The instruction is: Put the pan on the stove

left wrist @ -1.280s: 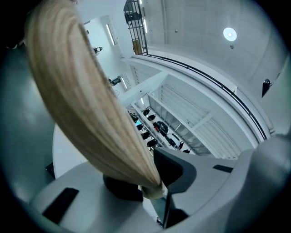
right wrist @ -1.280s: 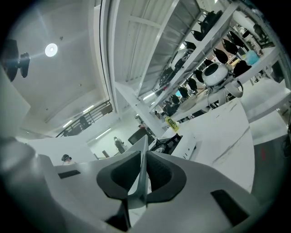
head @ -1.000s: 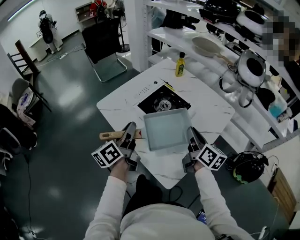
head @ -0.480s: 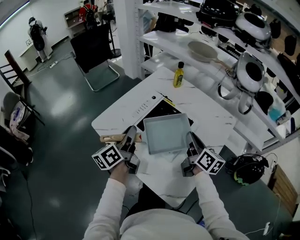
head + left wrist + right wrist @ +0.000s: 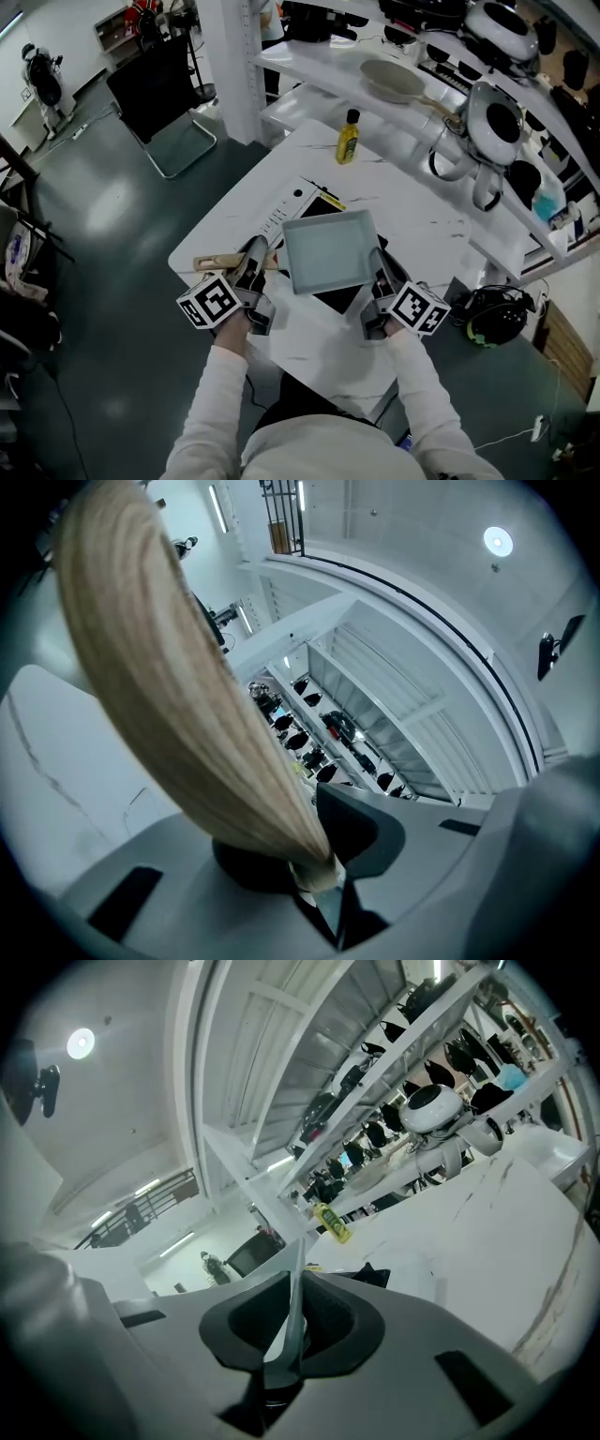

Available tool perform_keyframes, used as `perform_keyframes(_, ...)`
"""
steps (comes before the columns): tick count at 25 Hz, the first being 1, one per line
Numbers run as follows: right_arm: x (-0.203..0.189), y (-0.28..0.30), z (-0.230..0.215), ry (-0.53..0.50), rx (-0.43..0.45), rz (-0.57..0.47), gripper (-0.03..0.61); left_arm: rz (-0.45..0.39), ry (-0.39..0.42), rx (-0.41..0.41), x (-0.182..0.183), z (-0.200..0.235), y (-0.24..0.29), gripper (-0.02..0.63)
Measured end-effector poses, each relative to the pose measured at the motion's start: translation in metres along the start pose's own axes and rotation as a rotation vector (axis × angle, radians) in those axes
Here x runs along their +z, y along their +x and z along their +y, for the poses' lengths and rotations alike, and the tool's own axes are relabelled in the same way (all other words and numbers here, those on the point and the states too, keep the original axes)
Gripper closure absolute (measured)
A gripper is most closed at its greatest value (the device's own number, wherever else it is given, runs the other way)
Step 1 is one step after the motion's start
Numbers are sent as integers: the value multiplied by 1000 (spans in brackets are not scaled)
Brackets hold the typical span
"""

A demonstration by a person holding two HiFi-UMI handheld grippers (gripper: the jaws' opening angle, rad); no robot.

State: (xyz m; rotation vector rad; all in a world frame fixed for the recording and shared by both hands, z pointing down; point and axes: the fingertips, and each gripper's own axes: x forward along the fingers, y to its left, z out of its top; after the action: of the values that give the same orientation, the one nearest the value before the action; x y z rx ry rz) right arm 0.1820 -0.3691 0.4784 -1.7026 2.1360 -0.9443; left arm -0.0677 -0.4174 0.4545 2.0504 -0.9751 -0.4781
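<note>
A square grey pan (image 5: 328,249) with a wooden handle (image 5: 217,263) is held level over the black stove (image 5: 324,201), covering most of it. Whether it rests on the stove I cannot tell. My left gripper (image 5: 255,269) is shut on the handle, and in the left gripper view the pale wood (image 5: 169,686) runs out from between the jaws of the left gripper (image 5: 314,874). My right gripper (image 5: 380,278) is shut on the pan's right rim. In the right gripper view that thin rim (image 5: 296,1283) stands clamped in the right gripper (image 5: 291,1326).
A yellow bottle (image 5: 348,137) stands at the far side of the white marble table (image 5: 412,211). Behind it, white shelves (image 5: 441,122) carry a bowl (image 5: 392,80), kettles and pans. A folding chair (image 5: 155,94) stands at the far left, and a helmet-like object (image 5: 492,316) lies on the floor at the right.
Both grippers have carried the pan away from me, from the table in front of the stove to over the stove. The burner that showed before is now covered.
</note>
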Motion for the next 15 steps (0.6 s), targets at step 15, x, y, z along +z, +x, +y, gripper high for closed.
perform_keyframes(15,-1,17,-12,8,-69,-7,528,69,25,-14,6,25,34,528)
